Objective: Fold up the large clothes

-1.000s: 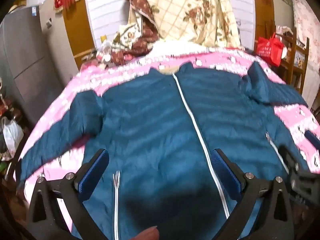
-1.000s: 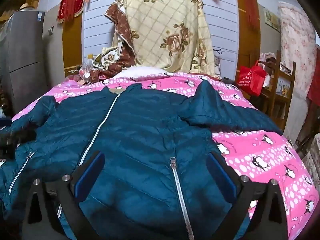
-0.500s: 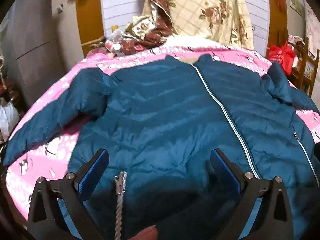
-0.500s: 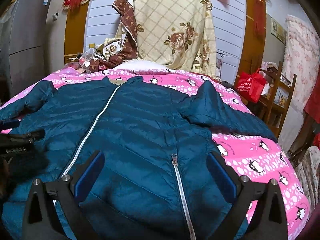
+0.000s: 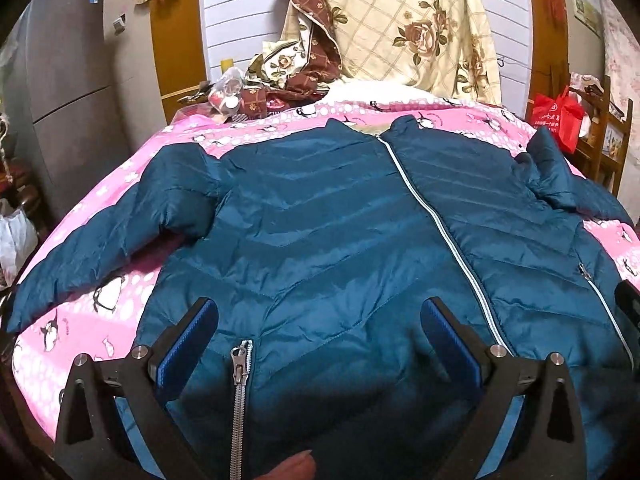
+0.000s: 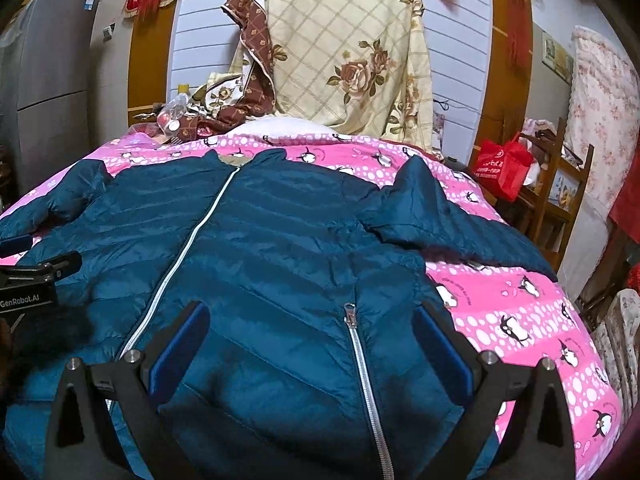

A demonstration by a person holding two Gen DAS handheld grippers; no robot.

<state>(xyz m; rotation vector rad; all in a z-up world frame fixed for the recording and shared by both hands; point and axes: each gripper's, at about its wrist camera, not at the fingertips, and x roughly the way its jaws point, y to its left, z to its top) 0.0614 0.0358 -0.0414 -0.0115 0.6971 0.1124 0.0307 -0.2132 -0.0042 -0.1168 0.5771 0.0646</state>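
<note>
Your left gripper [image 5: 318, 344] is spread wide w/ nothing between the blue pads; it hangs over the hem on the jacket's left-hand half as you see it, the pocket zipper [image 5: 240, 364] just inside the left pad. Right gripper [image 6: 306, 344] is likewise released and empty, above the hem on the other half, straddling the other pocket zipper [image 6: 352, 322]. Neither looks to be touching fabric yet, though the shadows suggest both are close.

The jacket [image 5: 340, 232], teal and quilted, lies front up and zipped on the pink penguin bedcover [image 6: 520, 312]. Collar [image 6: 248, 158] points away from you toward the hung floral quilt [image 6: 344, 52]; hem is nearest you. So the long axis runs from you to the far end, along the centre zipper [image 5: 436, 216]. Sleeves splay out to both sides: left sleeve [image 5: 108, 232] trails down toward the bed edge, right sleeve [image 6: 448, 220] angles off to the right.

Probably the fold hasn't started. To do it well: deal w/ sleeves first, each brought in across the chest, square to the centre zip. Pinch at the cuff or the shoulder seam, not mid-panel, since puffy slick shell will likely slip. Bite deep, lift low, lay flat, then press air out before folding hem to collar.
</note>
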